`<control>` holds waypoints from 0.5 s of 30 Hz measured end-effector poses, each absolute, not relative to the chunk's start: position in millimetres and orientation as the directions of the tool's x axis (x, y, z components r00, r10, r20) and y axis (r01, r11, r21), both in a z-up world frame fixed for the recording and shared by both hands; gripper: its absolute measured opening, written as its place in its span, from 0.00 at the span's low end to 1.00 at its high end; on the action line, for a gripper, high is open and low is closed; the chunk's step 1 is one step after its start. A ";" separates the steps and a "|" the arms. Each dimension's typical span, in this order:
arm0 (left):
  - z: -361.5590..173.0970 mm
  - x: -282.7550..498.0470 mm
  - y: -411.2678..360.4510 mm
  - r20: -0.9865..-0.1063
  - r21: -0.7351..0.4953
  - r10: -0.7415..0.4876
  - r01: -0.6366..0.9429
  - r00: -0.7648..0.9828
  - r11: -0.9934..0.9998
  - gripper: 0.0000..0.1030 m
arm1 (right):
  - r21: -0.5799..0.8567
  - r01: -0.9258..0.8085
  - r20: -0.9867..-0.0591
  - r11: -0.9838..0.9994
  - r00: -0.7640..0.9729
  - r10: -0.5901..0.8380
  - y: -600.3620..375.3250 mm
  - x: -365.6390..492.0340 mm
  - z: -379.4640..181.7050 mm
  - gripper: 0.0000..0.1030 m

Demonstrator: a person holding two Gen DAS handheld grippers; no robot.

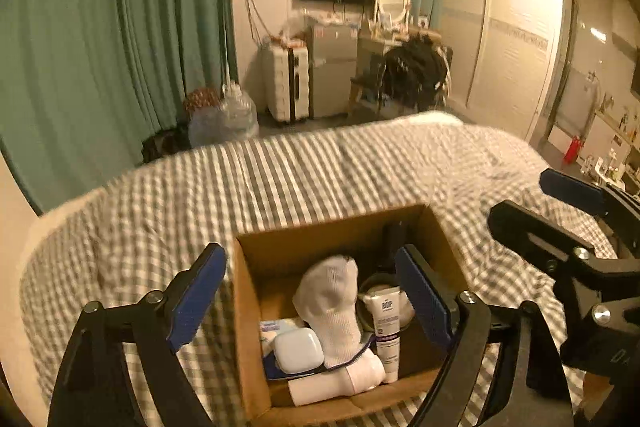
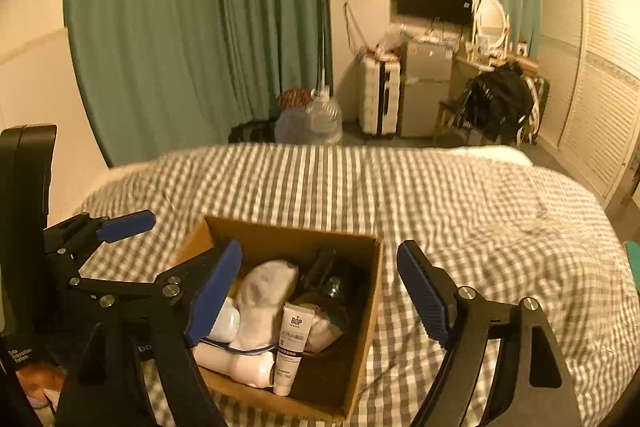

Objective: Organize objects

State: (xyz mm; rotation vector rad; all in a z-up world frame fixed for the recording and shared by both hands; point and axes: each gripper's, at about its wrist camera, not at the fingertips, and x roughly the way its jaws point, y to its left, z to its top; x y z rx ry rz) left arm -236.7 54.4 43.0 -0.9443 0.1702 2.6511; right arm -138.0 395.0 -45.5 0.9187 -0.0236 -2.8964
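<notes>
An open cardboard box (image 1: 256, 291) sits on the checked bed, also in the right wrist view (image 2: 370, 291). In it lie a white sock (image 1: 334, 301), a white tube (image 1: 386, 331), a small white case (image 1: 298, 349), a white bottle (image 1: 340, 381) and dark items at the back. The sock (image 2: 262, 293) and tube (image 2: 292, 343) show in the right view too. My left gripper (image 1: 312, 301) is open and empty, hovering over the box. My right gripper (image 2: 320, 297) is open and empty over the box's right side; it also shows at the right of the left view (image 1: 560, 219).
The grey checked bedspread (image 2: 460, 211) spreads around the box. Beyond the bed stand green curtains (image 1: 100, 39), a water jug (image 1: 224, 117), a white suitcase (image 1: 286, 83), a small fridge, a chair with black clothes (image 1: 416, 71) and a wardrobe (image 1: 516, 39).
</notes>
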 end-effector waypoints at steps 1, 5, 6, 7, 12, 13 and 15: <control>53.7 -229.6 50.7 -0.616 0.009 0.260 -0.337 -0.743 -0.941 0.90 | 0.042 0.090 -0.558 -0.995 -0.824 -0.098 395.7 -131.7 -36.3 0.83; 95.5 -200.7 43.7 -0.556 0.028 0.254 -0.324 -0.791 -0.946 0.92 | 0.028 0.048 -0.473 -0.998 -0.879 -0.056 394.8 -97.4 3.9 0.86; 105.2 -195.2 42.0 -0.542 0.029 0.256 -0.322 -0.800 -0.946 0.95 | 0.033 0.041 -0.457 -0.999 -0.888 -0.051 395.6 -89.2 14.8 0.87; 114.4 -188.9 40.1 -0.526 0.032 0.258 -0.322 -0.810 -0.946 0.96 | 0.038 0.037 -0.444 -0.999 -0.895 -0.050 396.1 -82.4 24.4 0.88; 153.2 -151.1 29.6 -0.441 0.080 0.217 -0.279 -0.871 -0.957 1.00 | 0.025 0.015 -0.370 -1.000 -0.929 -0.024 397.8 -42.2 65.3 0.93; 158.3 -145.7 26.5 -0.428 0.082 0.210 -0.269 -0.879 -0.960 1.00 | 0.020 0.006 -0.355 -1.000 -0.935 -0.012 397.6 -35.0 70.9 0.96; 166.5 -136.9 20.2 -0.410 0.080 0.198 -0.251 -0.891 -0.965 1.00 | 0.010 -0.032 -0.319 -0.999 -0.947 0.027 398.4 -20.9 81.3 0.98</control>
